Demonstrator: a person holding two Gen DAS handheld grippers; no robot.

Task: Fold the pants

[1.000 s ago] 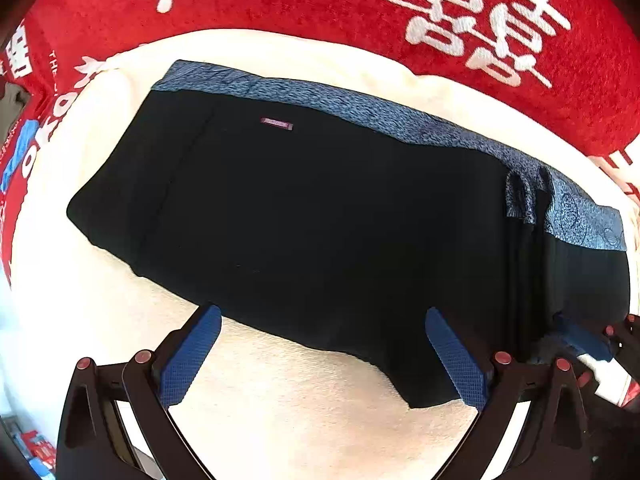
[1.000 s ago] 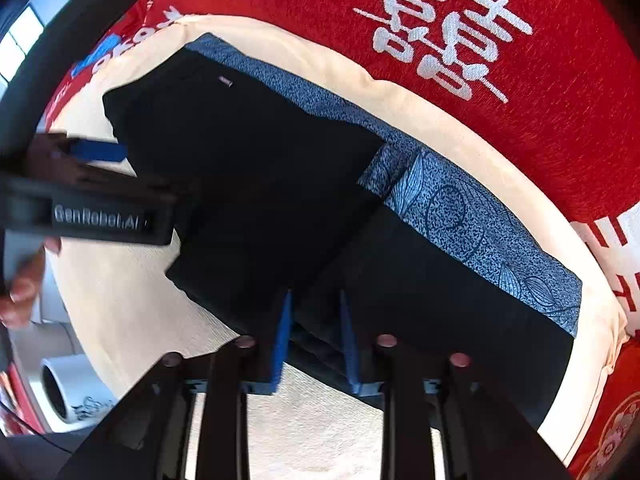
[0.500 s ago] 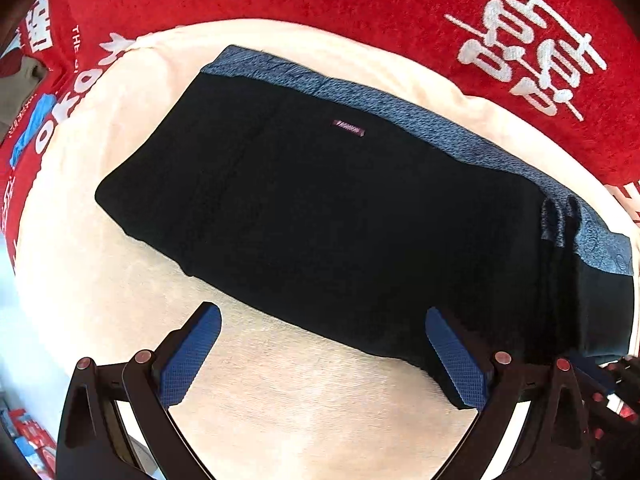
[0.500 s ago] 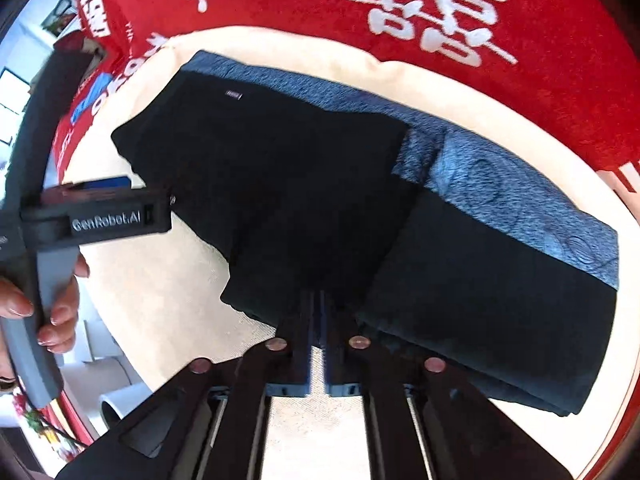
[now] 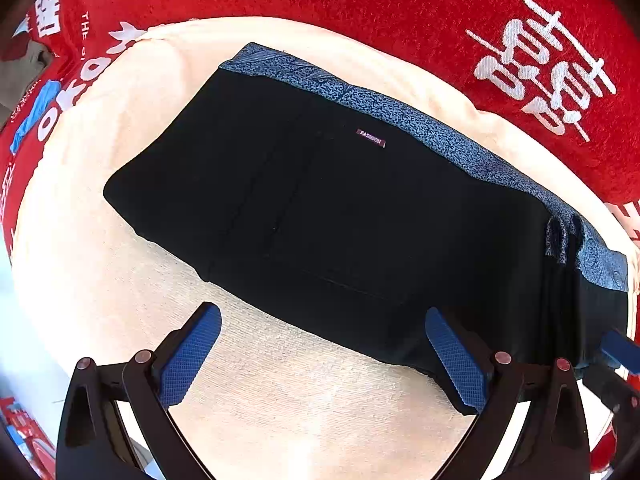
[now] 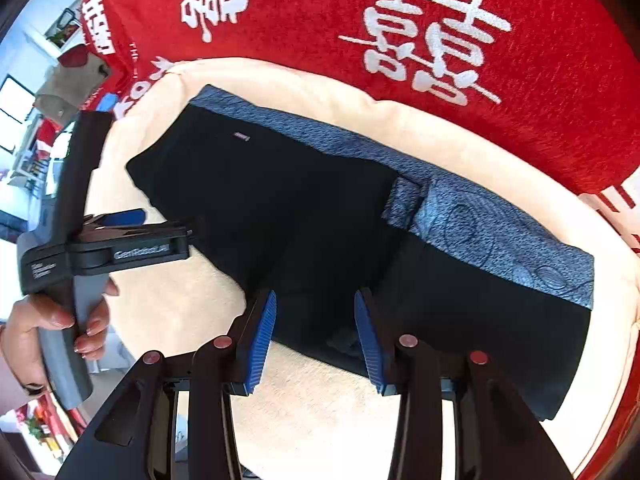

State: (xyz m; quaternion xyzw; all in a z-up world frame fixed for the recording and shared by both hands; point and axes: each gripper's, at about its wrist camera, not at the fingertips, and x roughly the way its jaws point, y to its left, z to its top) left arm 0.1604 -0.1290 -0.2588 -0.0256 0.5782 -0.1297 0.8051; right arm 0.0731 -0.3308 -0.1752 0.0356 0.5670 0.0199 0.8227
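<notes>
The black pants (image 5: 340,216) with a blue patterned waistband (image 5: 420,132) lie folded flat on a cream towel (image 5: 280,400); they also show in the right wrist view (image 6: 300,232). My left gripper (image 5: 320,356) is open and empty, hovering over the towel at the pants' near edge. My right gripper (image 6: 316,340) is open, its fingers (image 6: 260,336) on either side of the near edge of the fabric, holding nothing. The left gripper body (image 6: 120,248) shows at the left of the right wrist view, held by a hand.
The cream towel (image 6: 320,420) lies on a red cloth with white characters (image 5: 540,64) that surrounds it. The right gripper's blue tip (image 5: 620,348) shows at the right edge of the left wrist view. Room clutter is at the far left (image 6: 24,140).
My right gripper was shut on the pants' near fold and has opened, letting the fabric go. The left gripper drew back to the left, staying open.
</notes>
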